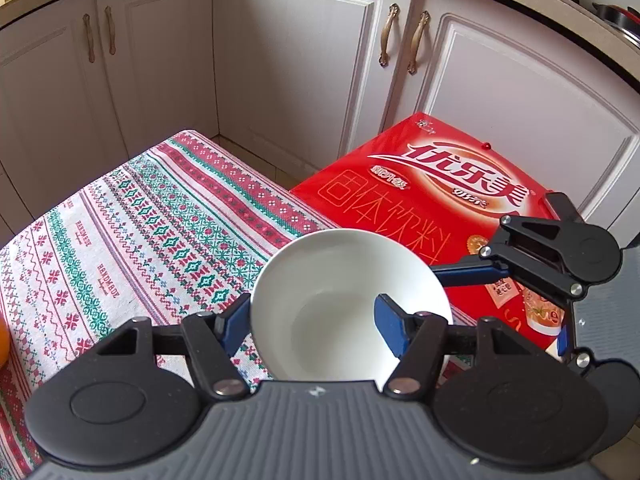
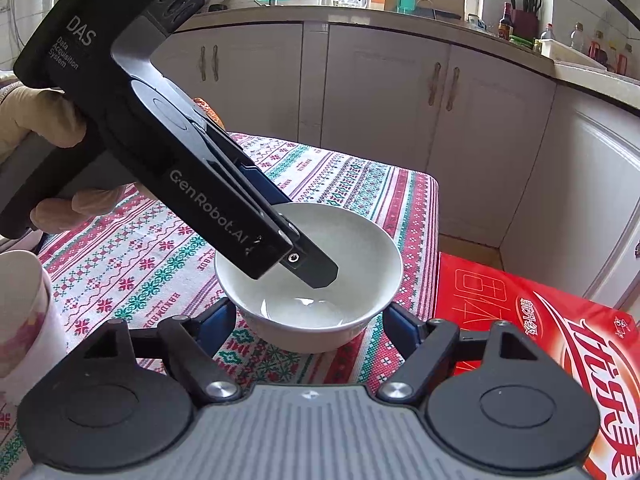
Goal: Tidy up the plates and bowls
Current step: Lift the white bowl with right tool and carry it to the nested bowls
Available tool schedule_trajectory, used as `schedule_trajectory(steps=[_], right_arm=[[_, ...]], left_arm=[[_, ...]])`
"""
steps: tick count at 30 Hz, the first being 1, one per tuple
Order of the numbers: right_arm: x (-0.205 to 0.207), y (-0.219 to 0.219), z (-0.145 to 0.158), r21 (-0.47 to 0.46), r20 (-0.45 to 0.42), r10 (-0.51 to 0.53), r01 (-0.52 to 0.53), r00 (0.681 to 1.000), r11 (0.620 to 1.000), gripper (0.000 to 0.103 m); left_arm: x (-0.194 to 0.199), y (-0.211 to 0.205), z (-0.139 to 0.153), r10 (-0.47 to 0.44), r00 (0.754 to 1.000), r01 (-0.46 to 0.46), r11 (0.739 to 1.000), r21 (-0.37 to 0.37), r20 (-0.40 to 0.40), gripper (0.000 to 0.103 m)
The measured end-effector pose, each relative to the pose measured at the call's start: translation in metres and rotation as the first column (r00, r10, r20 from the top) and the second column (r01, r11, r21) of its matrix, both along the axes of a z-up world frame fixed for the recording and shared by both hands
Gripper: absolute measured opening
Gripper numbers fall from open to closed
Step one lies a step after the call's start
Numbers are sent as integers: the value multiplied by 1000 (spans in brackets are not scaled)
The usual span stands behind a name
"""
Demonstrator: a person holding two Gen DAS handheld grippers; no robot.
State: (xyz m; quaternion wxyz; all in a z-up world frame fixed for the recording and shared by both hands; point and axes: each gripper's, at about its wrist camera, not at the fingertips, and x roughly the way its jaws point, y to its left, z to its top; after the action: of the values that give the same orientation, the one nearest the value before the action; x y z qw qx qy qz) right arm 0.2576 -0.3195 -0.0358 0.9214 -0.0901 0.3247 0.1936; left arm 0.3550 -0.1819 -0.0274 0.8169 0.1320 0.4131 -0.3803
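A white bowl sits on the patterned tablecloth near its right edge. My left gripper is open around the bowl's near left rim: one blue finger is outside the wall, the other inside the bowl. It shows from the side in the right wrist view, with its tip down in the bowl. My right gripper is open, its fingers on either side of the bowl's lower wall; whether they touch it is unclear. It also shows in the left wrist view, to the right of the bowl.
A red drink carton lies just right of the table. A white cup with pink print stands at the left. An orange object is at the table's left edge. White cabinets stand behind.
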Motion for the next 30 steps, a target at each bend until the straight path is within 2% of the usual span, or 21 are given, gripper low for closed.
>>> schedule_trajectory(steps=[12,22,30], right_arm=[[-42,14,31,3,25,28,-28,999,1000,84],[-82,39,56,-4,43,77,-77,996,997,84],[-107,63,71,-11,57,133,-132,990,991,84]], left_arm=[[-43,22,30,20,999,-19,999,-28,41,64],[-91,51,56,67,994,-63,997,-41,91,65],[-119,78,66,116,988,-111,992,-60,101,65]])
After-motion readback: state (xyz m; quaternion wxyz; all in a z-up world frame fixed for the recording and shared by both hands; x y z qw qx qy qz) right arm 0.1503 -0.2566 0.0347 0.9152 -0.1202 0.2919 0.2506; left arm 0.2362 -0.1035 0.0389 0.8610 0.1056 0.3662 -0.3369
